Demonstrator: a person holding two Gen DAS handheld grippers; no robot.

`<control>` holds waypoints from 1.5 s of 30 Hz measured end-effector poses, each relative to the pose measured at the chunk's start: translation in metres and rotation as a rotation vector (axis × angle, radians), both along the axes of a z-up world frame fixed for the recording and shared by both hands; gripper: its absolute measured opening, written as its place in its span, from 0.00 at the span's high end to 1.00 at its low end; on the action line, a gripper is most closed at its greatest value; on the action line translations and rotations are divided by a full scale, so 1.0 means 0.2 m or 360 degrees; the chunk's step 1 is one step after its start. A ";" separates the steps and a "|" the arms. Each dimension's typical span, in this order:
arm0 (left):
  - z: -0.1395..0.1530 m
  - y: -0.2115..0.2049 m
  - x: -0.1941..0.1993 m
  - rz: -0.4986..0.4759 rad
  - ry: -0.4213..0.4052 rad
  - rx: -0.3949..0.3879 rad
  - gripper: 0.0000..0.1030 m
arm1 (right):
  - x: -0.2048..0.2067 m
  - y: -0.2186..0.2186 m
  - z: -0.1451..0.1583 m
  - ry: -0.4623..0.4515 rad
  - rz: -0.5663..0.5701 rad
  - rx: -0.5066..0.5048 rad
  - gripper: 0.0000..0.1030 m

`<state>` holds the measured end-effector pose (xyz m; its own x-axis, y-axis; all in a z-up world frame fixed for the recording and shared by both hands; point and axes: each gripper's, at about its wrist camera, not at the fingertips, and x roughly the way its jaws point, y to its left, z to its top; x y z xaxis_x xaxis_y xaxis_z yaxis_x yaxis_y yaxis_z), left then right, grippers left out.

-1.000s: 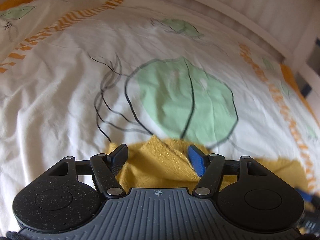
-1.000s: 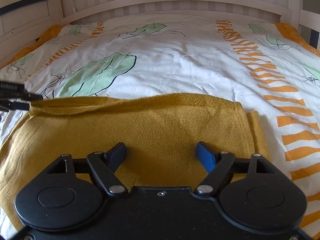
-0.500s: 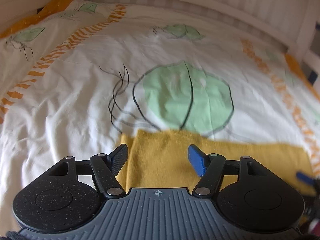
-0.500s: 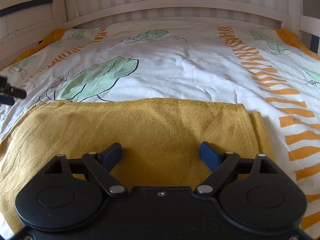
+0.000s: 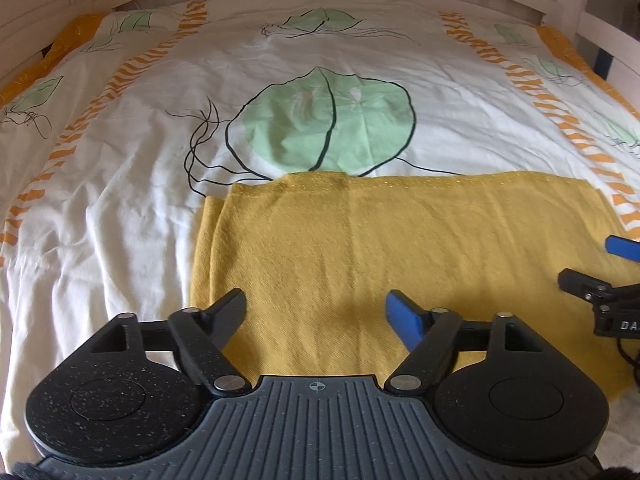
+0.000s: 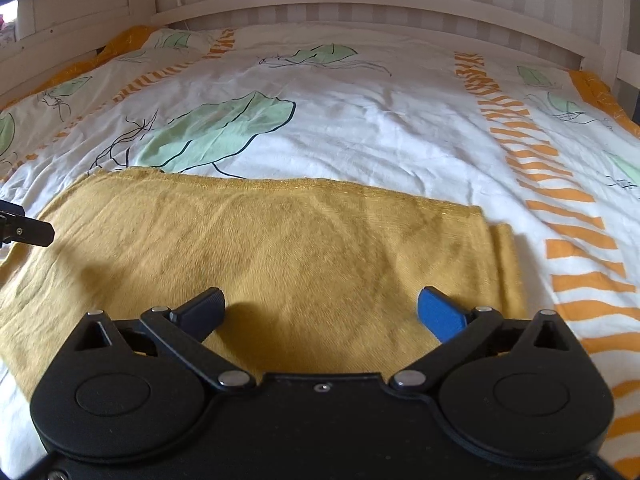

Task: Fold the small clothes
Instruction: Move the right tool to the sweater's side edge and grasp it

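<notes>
Left wrist view: mustard garment point(image 5: 400, 248) is lying folded flat on the bed cover point(image 5: 120, 168).

The left gripper point(image 5: 316, 310) is hovering over the garment's near-left portion, jaws released and spread, gripping nothing. The right gripper point(image 6: 320, 306) is hovering over the near-right portion, jaws likewise spread and empty; it is also showing at the right edge of the left wrist view point(image 5: 600, 276). The garment's far edge is running straight across, overlapping a green leaf print point(image 5: 320, 120). A white slatted bed frame point(image 6: 360, 0) is standing beyond.
</notes>
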<state>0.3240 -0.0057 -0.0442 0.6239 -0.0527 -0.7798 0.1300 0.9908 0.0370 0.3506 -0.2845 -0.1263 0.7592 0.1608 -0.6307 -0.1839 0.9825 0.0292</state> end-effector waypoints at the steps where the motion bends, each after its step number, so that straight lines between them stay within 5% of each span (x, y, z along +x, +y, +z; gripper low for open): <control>1: 0.00 -0.01 -0.01 -0.0007 0.0000 -0.0003 0.25 | -0.02 -0.01 0.01 -0.0005 -0.0005 -0.0002 0.01; 14: -0.12 -0.14 -0.23 -0.0047 0.0098 -0.0069 0.13 | -0.39 -0.27 0.06 0.0026 -0.0156 0.0192 0.01; 23: -0.23 -0.17 -0.25 -0.0026 0.0143 -0.0068 0.00 | -0.43 -0.44 -0.06 0.0198 -0.0219 0.0667 0.00; 31: -0.23 -0.20 -0.24 0.0008 0.0138 -0.0041 0.00 | -0.32 -0.55 -0.10 0.0270 -0.0258 0.1040 0.00; 41: -0.22 -0.20 -0.23 -0.0004 0.0160 -0.0036 0.00 | -0.08 -0.55 -0.13 0.0331 -0.0227 0.1155 0.00; 45: -0.17 -0.19 -0.18 -0.0008 0.0175 -0.0143 0.01 | -0.06 -0.57 -0.15 0.0310 -0.0193 0.1205 0.00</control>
